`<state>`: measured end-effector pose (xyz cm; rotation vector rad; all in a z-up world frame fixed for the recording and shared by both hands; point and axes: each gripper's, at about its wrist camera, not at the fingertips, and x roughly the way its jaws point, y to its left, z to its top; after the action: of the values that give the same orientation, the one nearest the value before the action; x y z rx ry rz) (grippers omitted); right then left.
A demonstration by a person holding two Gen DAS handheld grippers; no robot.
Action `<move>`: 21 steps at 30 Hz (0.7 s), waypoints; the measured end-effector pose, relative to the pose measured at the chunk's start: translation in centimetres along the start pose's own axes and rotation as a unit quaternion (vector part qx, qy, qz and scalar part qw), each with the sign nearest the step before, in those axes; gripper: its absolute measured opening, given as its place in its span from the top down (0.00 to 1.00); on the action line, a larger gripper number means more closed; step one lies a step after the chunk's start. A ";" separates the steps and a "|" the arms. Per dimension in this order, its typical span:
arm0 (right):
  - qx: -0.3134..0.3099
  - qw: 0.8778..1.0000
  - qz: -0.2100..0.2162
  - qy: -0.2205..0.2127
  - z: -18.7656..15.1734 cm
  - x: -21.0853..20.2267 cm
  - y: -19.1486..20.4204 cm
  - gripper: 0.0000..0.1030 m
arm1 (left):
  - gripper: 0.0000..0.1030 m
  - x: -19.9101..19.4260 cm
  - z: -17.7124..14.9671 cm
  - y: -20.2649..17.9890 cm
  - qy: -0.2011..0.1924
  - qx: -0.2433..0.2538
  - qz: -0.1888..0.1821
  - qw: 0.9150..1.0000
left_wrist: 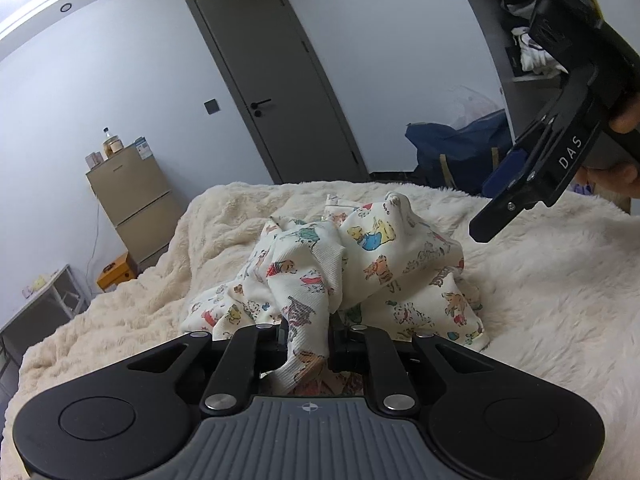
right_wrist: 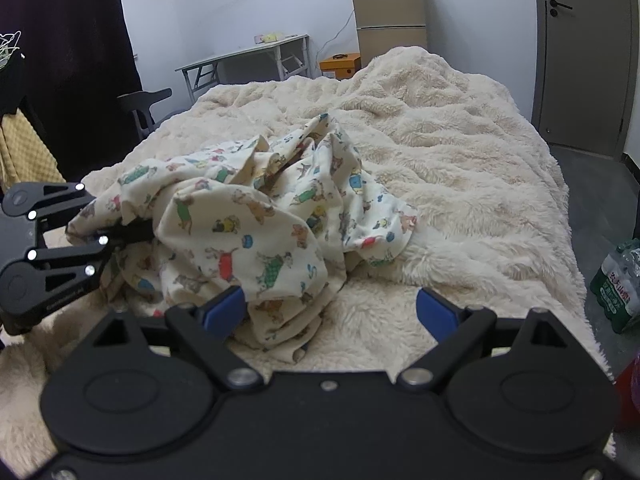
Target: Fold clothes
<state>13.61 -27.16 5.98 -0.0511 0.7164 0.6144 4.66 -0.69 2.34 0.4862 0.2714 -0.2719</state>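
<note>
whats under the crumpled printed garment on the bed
The printed garment lies bunched on a cream fluffy blanket, which shows all around it. The left claw is shut on a fold of it. Anything beneath the pile itself is covered.

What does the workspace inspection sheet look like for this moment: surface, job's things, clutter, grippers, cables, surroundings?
Surface: bed covered by a cream fluffy blanket, rumpled.
Job's things: one cartoon-print garment, crumpled in a heap, unfolded.
Clutter: nothing seen on the bed besides the garment.
Grippers: left gripper shut on a fold of the garment; right gripper open, hovering over the blanket at the garment's edge.
Cables: one cord runs down the wall beside the fridge.
Surroundings: fridge, grey door, folding table, orange box, blue bag, pack of water bottles.
</note>
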 end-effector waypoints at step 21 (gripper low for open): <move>0.000 1.000 0.007 0.004 -0.1 0.3 -0.5 0.11 | 0.95 -10.8 -0.4 12.4 -0.111 -0.149 0.203 0.961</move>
<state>14.03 -27.47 5.65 -0.0488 0.7245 0.6278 -1.51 12.13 10.67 0.2006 -0.0120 0.1169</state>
